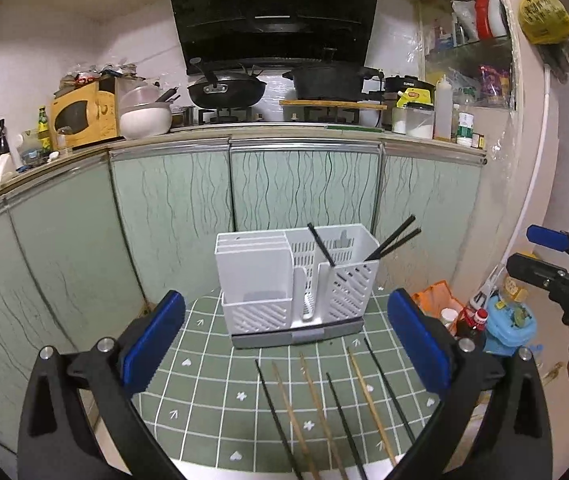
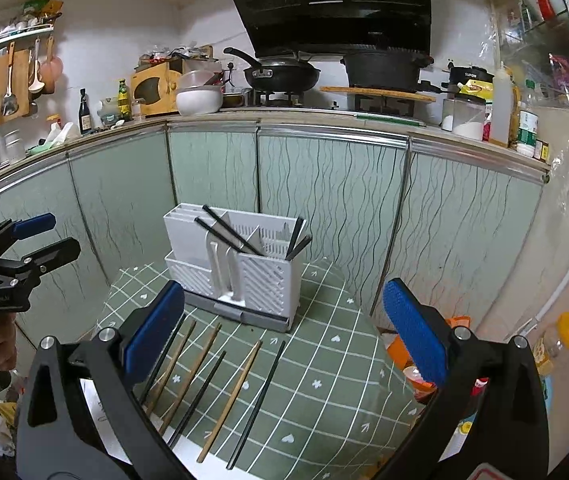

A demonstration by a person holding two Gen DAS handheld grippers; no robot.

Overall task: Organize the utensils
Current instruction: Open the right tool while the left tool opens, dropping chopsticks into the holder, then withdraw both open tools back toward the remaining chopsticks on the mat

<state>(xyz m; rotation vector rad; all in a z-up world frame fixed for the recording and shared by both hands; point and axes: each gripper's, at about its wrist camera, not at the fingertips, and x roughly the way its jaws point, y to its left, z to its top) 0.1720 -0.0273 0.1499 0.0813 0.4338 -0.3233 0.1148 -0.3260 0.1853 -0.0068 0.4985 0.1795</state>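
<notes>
Left wrist view puts your left gripper (image 1: 286, 346) over the near edge of the green tiled table (image 1: 204, 364), its jaws spread wide and holding nothing. At the table's far edge stands the white utensil caddy (image 1: 292, 280); three black chopsticks (image 1: 394, 242) already lean in its perforated right-hand compartments. Six loose chopsticks (image 1: 324, 412), three black and three wooden, lie side by side between the caddy and the near edge, just ahead of your open jaws. This view alone shows your right gripper (image 1: 532, 252) well off the table's right edge, jaws parted and empty, and a blue container (image 1: 508, 328) on the floor beside the table. Right wrist view shows the same caddy (image 2: 240, 268) from the other side, with the loose chopsticks (image 2: 212, 384) fanned toward the near left corner, some passing behind your right gripper's (image 2: 284, 332) left finger (image 2: 154, 332). Only here do you see your left gripper (image 2: 50, 236) beyond the left edge, and ladles hanging on the wall rack (image 2: 8, 52).
</notes>
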